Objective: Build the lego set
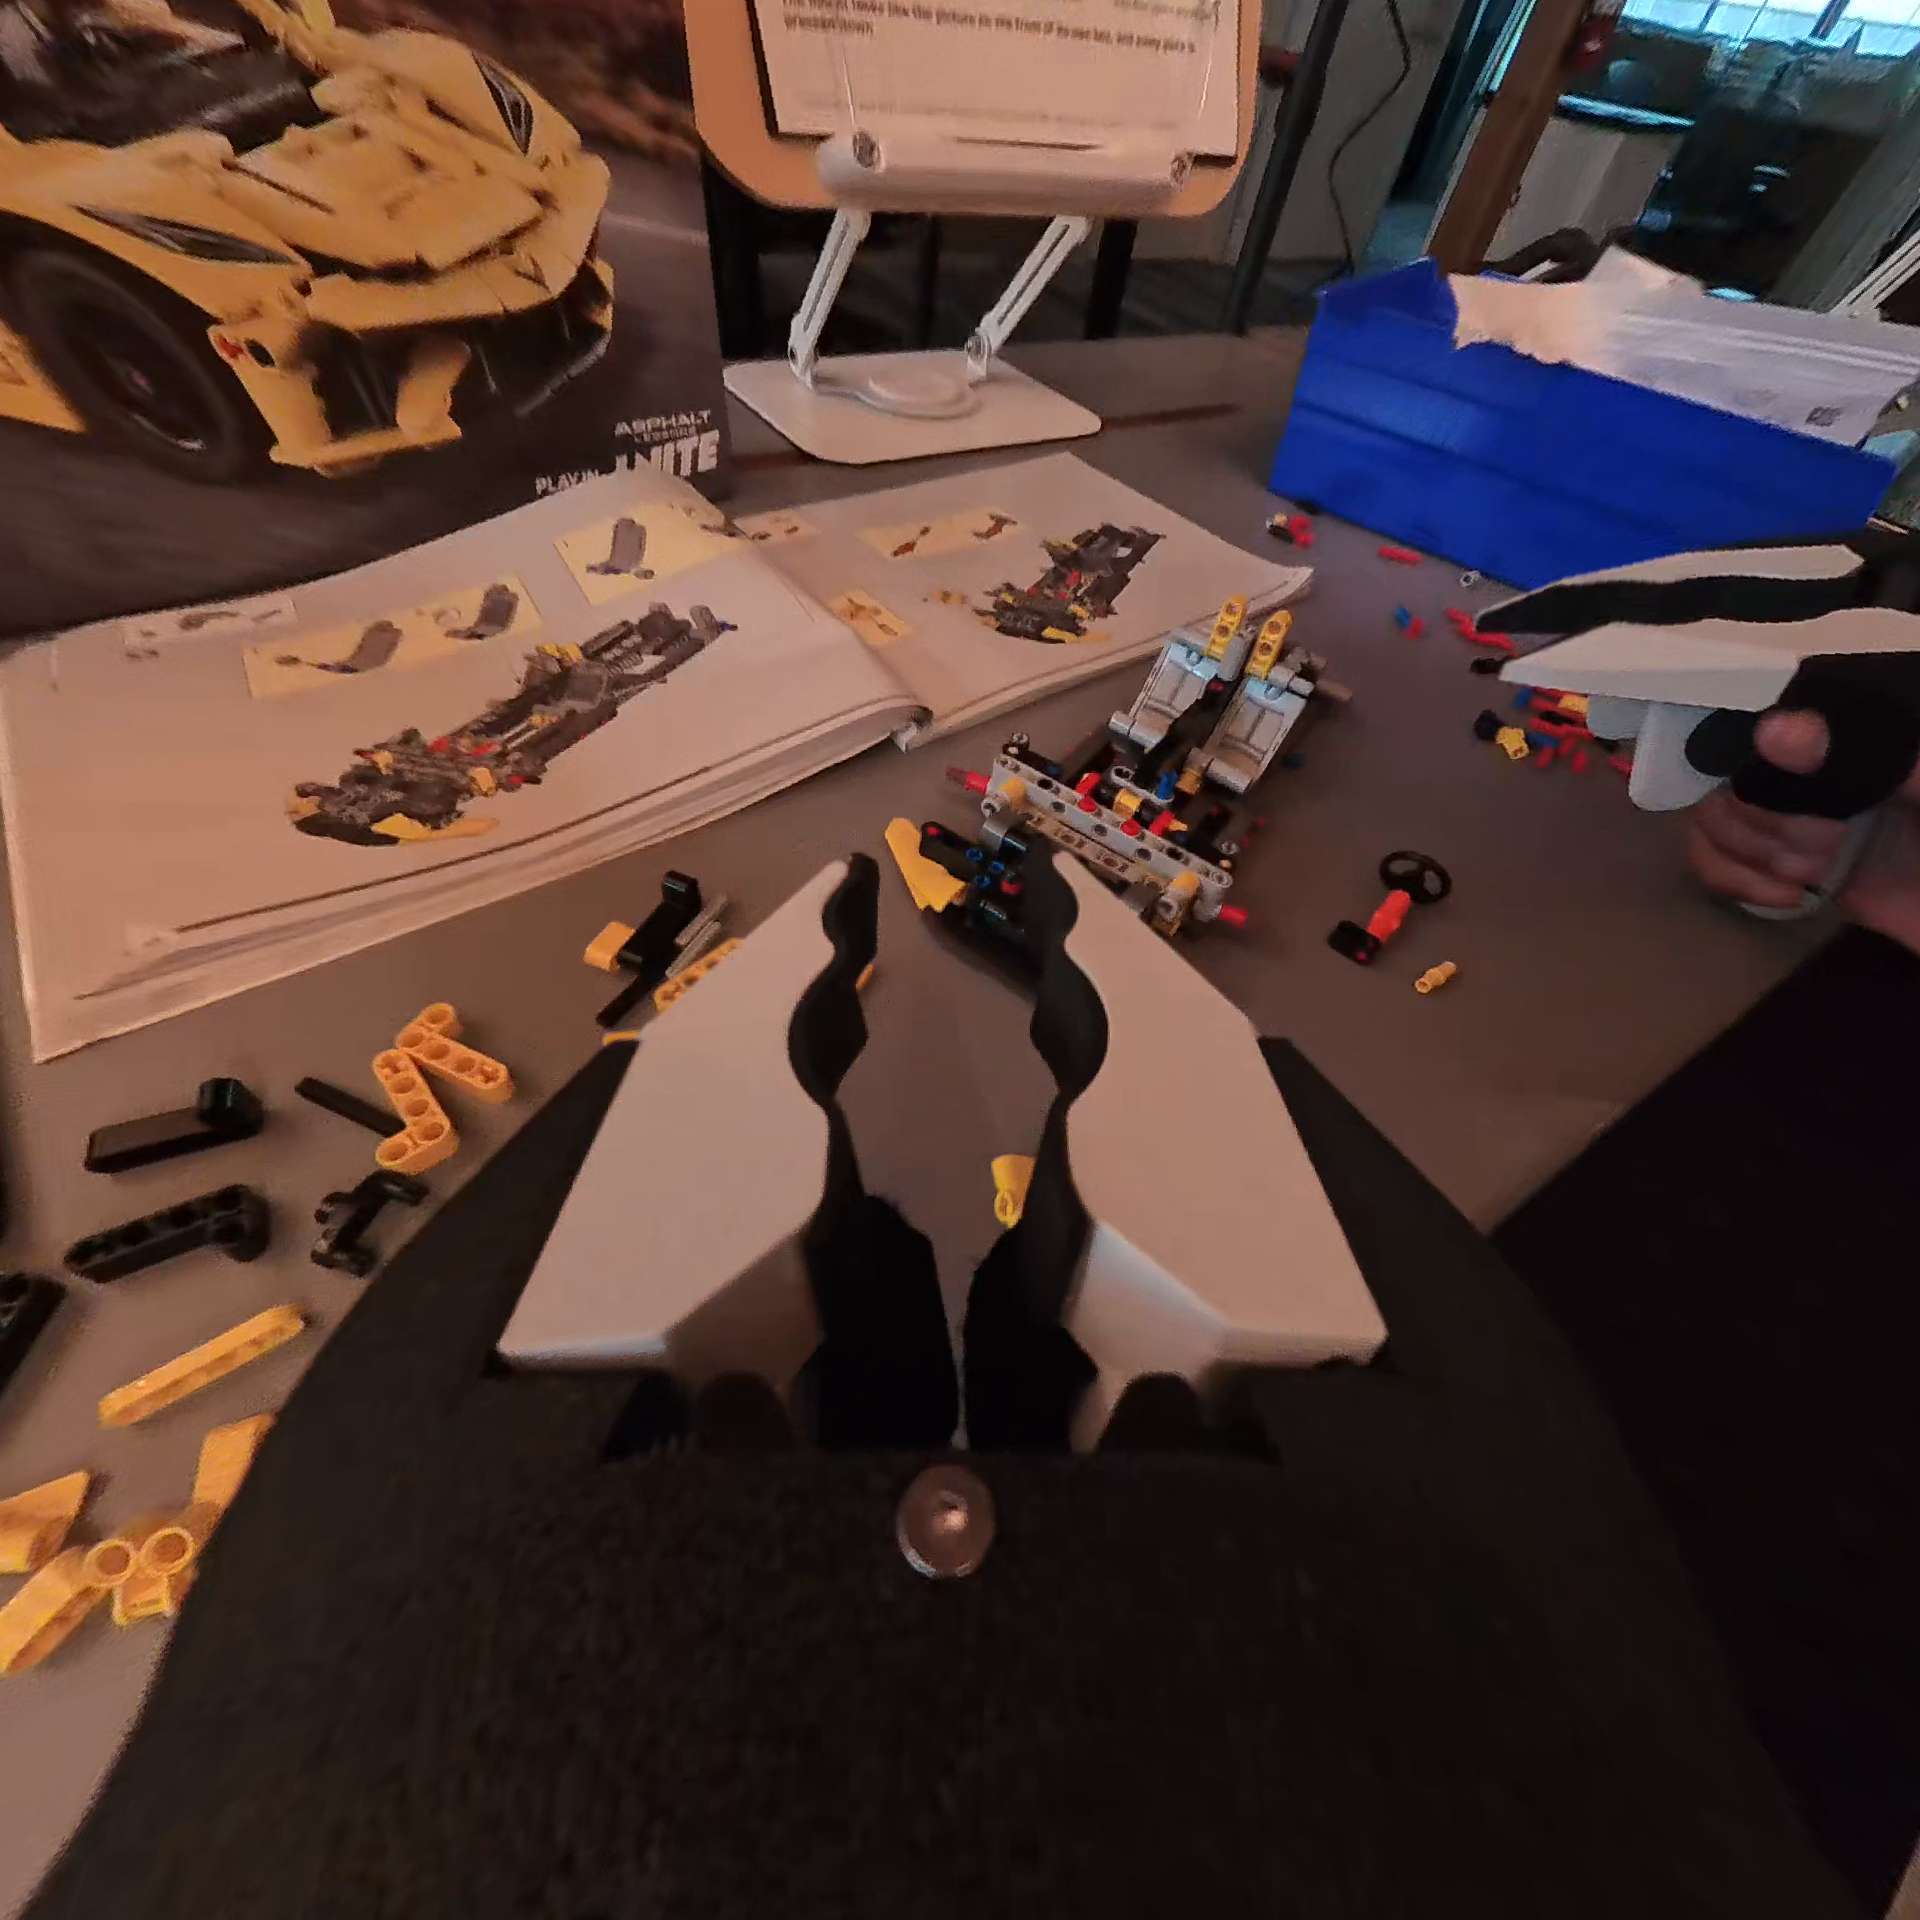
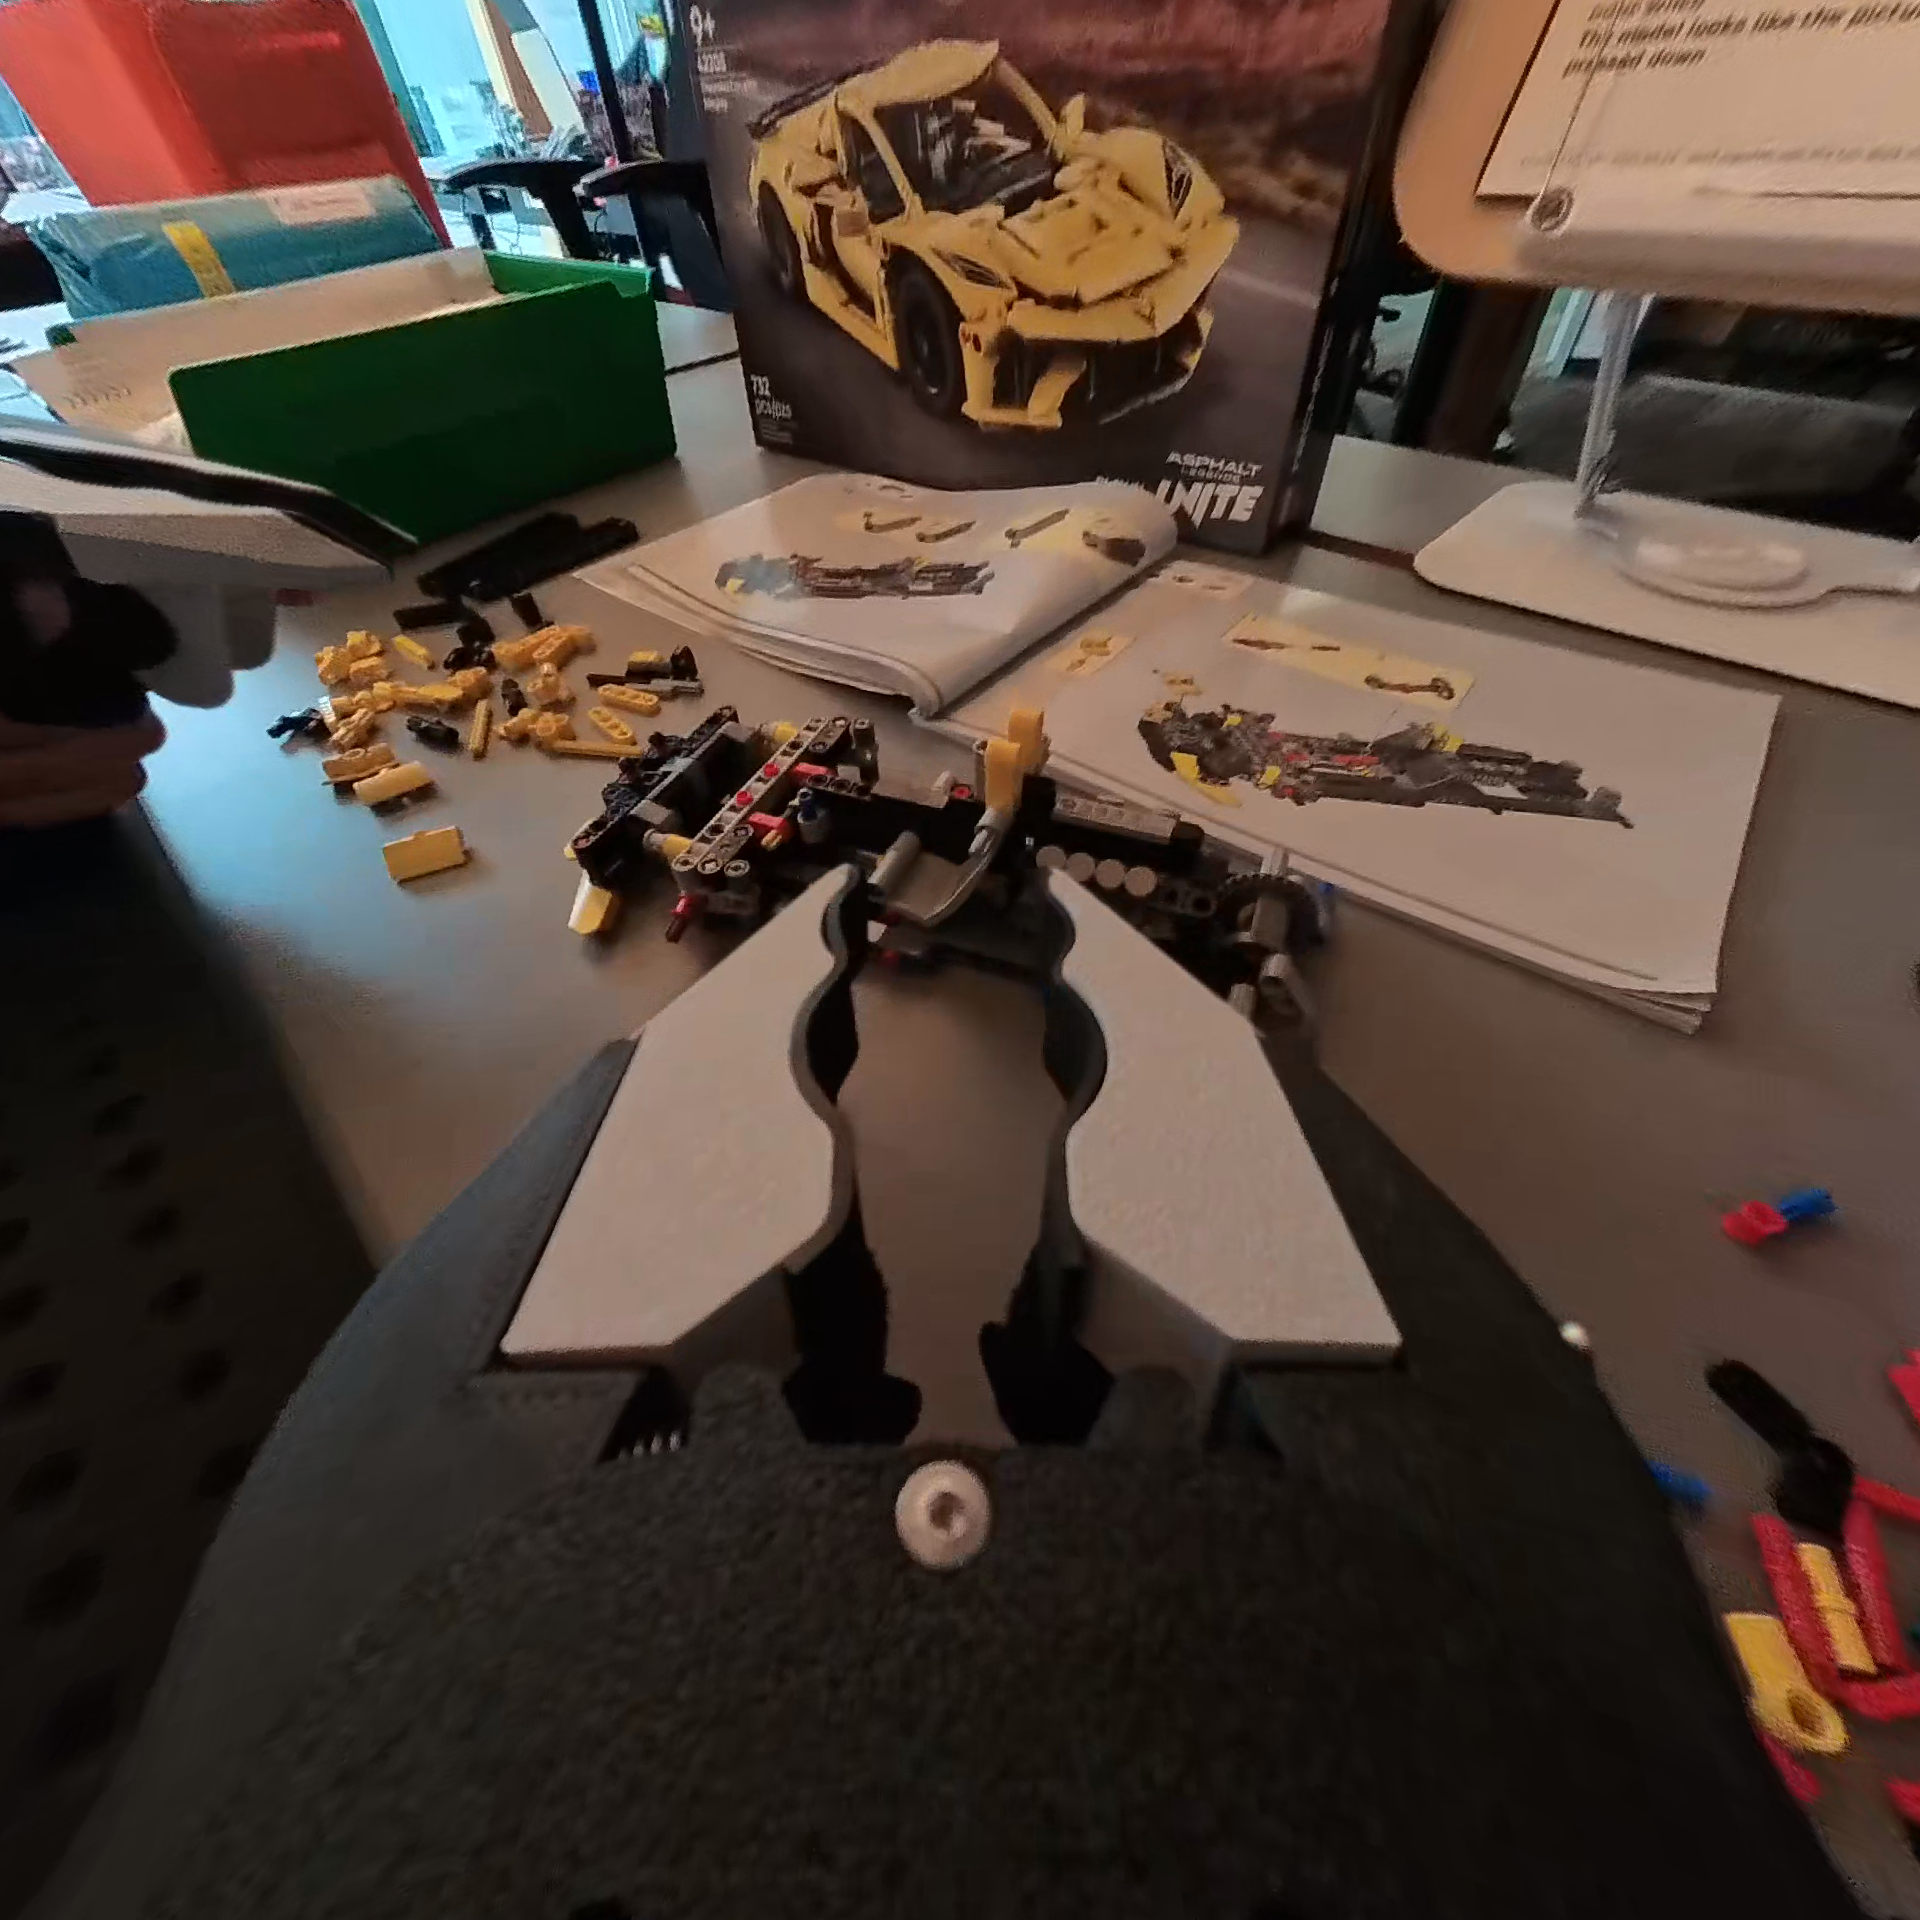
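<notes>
The partly built car chassis [image 1: 1143, 774] of black, grey and yellow pieces lies on the grey table beside the open instruction booklet [image 1: 468, 727]. My left gripper [image 1: 956, 883] is open and empty, its tips just short of the chassis's near end. A small yellow piece [image 1: 1013, 1184] shows low between its fingers. My right gripper [image 2: 948, 904] is open and empty, its tips at the chassis's [image 2: 831, 821] near side, by a grey curved part. Each gripper also shows in the other's view, the right [image 1: 1496, 644] and the left [image 2: 395, 556].
Loose yellow and black beams [image 1: 436, 1081] lie left of the left gripper, a black steering-wheel piece [image 1: 1392, 904] and red and blue pins [image 1: 1538, 727] to the right. The set's box [image 2: 1039, 260], a green bin [image 2: 436, 405], a blue bin [image 1: 1558, 447] and a white stand [image 1: 914, 405] line the back. Tip to tip, the grippers are about 20 centimeters apart.
</notes>
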Available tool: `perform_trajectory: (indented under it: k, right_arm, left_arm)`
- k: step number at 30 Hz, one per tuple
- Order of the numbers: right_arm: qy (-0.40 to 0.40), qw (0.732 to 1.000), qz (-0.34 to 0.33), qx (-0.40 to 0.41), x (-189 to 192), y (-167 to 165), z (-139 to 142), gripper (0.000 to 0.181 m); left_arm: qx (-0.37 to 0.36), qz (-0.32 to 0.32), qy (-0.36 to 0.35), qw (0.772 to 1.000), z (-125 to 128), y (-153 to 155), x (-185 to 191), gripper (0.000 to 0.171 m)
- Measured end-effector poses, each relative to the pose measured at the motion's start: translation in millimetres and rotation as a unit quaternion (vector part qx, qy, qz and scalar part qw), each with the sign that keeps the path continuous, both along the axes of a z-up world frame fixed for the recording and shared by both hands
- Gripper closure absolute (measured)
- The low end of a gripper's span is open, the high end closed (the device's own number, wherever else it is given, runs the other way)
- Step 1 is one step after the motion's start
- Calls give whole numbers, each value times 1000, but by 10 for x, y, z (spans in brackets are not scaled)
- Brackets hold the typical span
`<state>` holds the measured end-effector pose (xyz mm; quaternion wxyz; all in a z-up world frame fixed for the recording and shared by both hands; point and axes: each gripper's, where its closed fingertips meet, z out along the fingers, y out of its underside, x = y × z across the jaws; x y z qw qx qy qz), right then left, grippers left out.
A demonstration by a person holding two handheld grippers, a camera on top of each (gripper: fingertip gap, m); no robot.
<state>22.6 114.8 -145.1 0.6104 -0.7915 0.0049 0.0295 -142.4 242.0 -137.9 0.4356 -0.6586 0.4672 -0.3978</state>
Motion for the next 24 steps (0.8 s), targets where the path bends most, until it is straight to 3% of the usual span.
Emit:
perform_trajectory:
  k: [24]
  right_arm:
    - [4,999,32,-26,-104,37,-105,159]
  left_arm:
    - [-57,-9,-31,998,49,45,-32,148]
